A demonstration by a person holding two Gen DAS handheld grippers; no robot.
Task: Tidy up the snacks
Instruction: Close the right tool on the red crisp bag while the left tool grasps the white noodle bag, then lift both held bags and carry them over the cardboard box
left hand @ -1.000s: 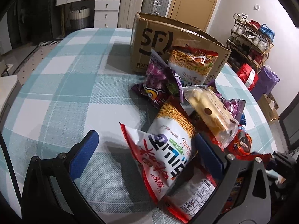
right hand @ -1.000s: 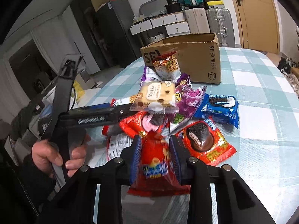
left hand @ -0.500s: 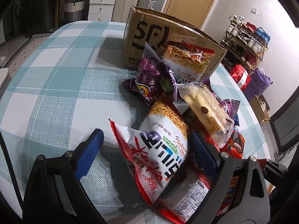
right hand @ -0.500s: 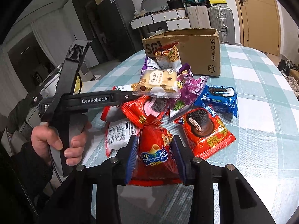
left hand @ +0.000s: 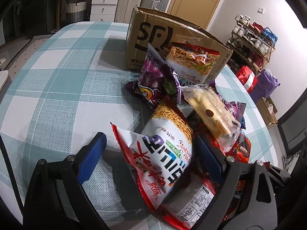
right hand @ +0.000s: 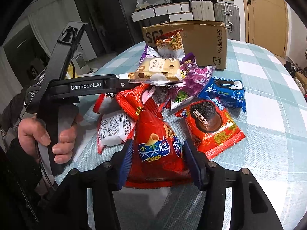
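A pile of snack bags lies on the checked tablecloth in front of an open SF cardboard box (left hand: 172, 44) (right hand: 203, 40). My left gripper (left hand: 151, 153) is open, its blue pads either side of a white and red noodle-snack bag (left hand: 163, 153), not squeezing it. My right gripper (right hand: 157, 161) is shut on a red Crisp bag (right hand: 155, 149) at the near edge of the pile. A cheese-cake pack (right hand: 159, 71) (left hand: 211, 111) rests on top of the pile. The left gripper's body (right hand: 84, 88) shows in the right wrist view.
Two red Oreo-type packs (right hand: 211, 124), a blue Oreo pack (right hand: 224, 92), purple bags (left hand: 153, 82) and another noodle bag (left hand: 191, 63) lean by the box. Bare checked tablecloth (left hand: 57, 86) lies left of the pile. Suitcases, drawers and a shoe rack (left hand: 253, 38) stand behind.
The left gripper has moved forward around the noodle-snack bag. The right gripper has kept hold of the red Crisp bag and drawn it slightly back and up from the pile.
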